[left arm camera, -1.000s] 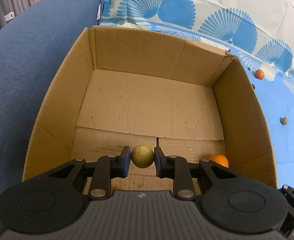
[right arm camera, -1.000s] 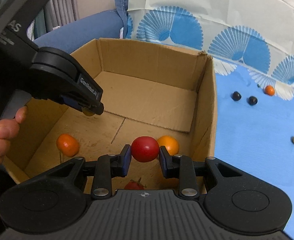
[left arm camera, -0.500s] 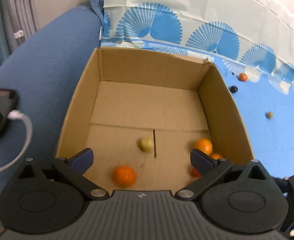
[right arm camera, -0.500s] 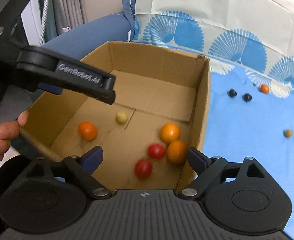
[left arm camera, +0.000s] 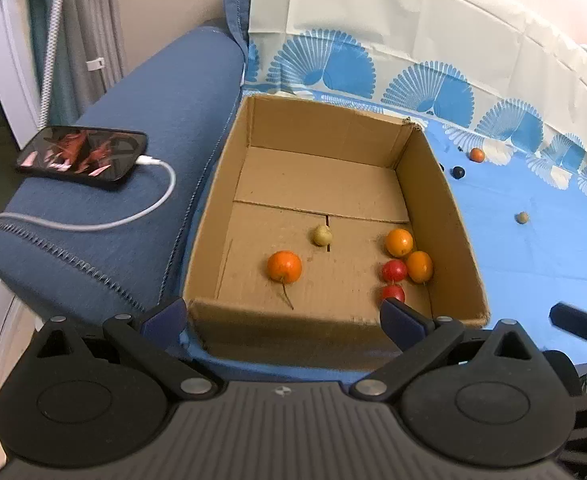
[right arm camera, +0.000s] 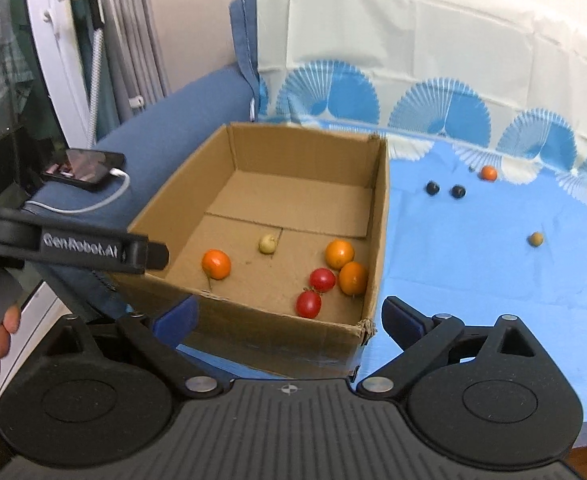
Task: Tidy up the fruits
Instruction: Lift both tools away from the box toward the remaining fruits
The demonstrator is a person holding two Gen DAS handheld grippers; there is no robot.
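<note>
My jaws gape, both empty; beyond the brown cardboard box [right arm camera: 377, 216], the small round orange fruit [right arm camera: 488, 173] looks soft: pinch its middle lightly.

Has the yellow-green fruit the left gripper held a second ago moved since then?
Yes. The yellow-green fruit has left the jaws and dropped to the cardboard box floor, resting at the flap seam. The left gripper, now open, has pulled back behind the box's near wall.

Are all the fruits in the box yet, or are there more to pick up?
Not yet. Six fruits lie in the brown cardboard box, including two red tomatoes. Both the left gripper and right gripper are open and empty. Still out on the blue cloth: two dark berries, a small orange fruit and a small yellowish fruit.
</note>
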